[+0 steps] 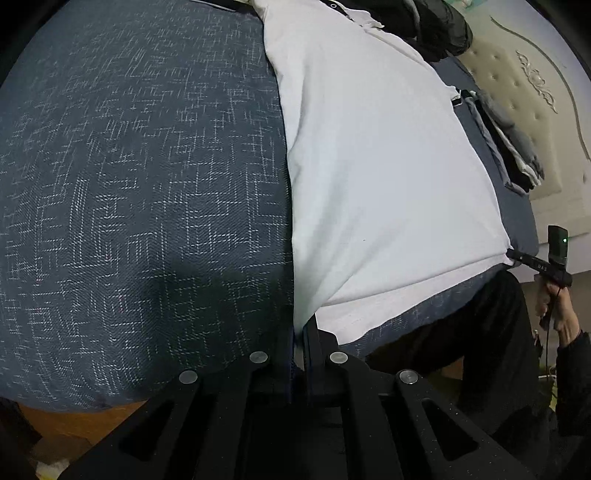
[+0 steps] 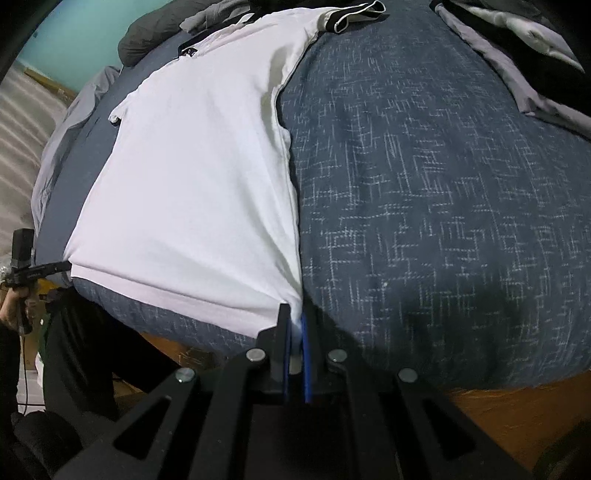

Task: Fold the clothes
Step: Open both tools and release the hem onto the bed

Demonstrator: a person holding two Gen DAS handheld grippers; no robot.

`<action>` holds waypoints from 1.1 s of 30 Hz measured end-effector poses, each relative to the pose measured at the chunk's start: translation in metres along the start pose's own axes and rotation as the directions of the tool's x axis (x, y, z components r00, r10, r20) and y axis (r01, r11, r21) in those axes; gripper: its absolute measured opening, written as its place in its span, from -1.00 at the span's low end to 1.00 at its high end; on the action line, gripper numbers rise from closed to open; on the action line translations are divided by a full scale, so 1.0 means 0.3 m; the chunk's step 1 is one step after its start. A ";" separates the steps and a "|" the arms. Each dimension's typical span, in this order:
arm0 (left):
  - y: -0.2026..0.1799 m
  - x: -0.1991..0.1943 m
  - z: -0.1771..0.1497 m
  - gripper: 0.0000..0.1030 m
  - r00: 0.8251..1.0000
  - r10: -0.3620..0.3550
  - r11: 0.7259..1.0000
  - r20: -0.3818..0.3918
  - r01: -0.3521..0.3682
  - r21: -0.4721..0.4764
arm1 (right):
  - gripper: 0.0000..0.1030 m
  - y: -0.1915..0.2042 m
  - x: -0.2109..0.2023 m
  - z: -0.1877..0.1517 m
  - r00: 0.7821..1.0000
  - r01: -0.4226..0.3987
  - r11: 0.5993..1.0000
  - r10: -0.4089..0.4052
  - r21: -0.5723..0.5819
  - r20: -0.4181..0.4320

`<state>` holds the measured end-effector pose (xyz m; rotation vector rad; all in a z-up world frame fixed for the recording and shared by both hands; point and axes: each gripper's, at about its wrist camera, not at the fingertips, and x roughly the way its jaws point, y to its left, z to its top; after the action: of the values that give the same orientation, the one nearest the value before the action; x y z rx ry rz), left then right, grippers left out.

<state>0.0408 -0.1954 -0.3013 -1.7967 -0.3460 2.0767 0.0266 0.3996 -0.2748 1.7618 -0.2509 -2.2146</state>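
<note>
Grippers clamp the two bottom corners of a white polo shirt [image 1: 376, 177] spread flat on a dark blue patterned bedcover [image 1: 140, 206], the opening step of a fold. At the bottom centre of the left wrist view, the left gripper [image 1: 303, 332] is pressed together on the hem corner where the shirt's left edge meets the bed's near side. At the bottom centre of the right wrist view, the right gripper [image 2: 295, 328] likewise pinches the opposite hem corner, a sliver of white cloth showing between its blue-lined fingers. Each tool also appears small at the far edge of the other's frame, held by the person's hand [image 1: 554, 302] at the lower right.

The hem runs taut between the two grips, just inside the bed's edge. Beyond it the body of the shirt lies smooth toward the upper part of both frames, ending in a dark-trimmed sleeve [image 2: 343, 18] and what appears to be a collar, though the fisheye rim makes that hard to confirm. Other garments [image 1: 513, 147] lie piled further back, near a tufted headboard [image 1: 524, 96].

The next move likely calls for lifting both corners together, keeping the hem level, and carrying it up toward the shoulders.
</note>
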 end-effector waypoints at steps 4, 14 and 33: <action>-0.016 -0.066 0.005 -0.93 0.999 -0.029 0.999 0.029 0.029 0.013 | -0.91 0.002 -0.042 0.000 0.999 -0.049 0.999 0.049 0.009 0.021; 0.038 -0.008 0.020 -0.88 1.000 -0.014 0.999 -0.004 0.014 -0.031 | -0.91 0.000 0.031 0.006 1.000 0.019 1.000 -0.019 0.001 0.000; -0.012 -0.015 -0.059 -0.75 0.999 0.013 0.997 0.033 -0.016 0.076 | -0.53 0.003 0.004 -0.004 0.999 -0.010 0.999 0.012 -0.046 0.040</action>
<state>0.0591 -0.1950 -0.2986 -1.7275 -0.2594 2.1021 0.0277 0.3985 -0.2758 1.6890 -0.2162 -2.2322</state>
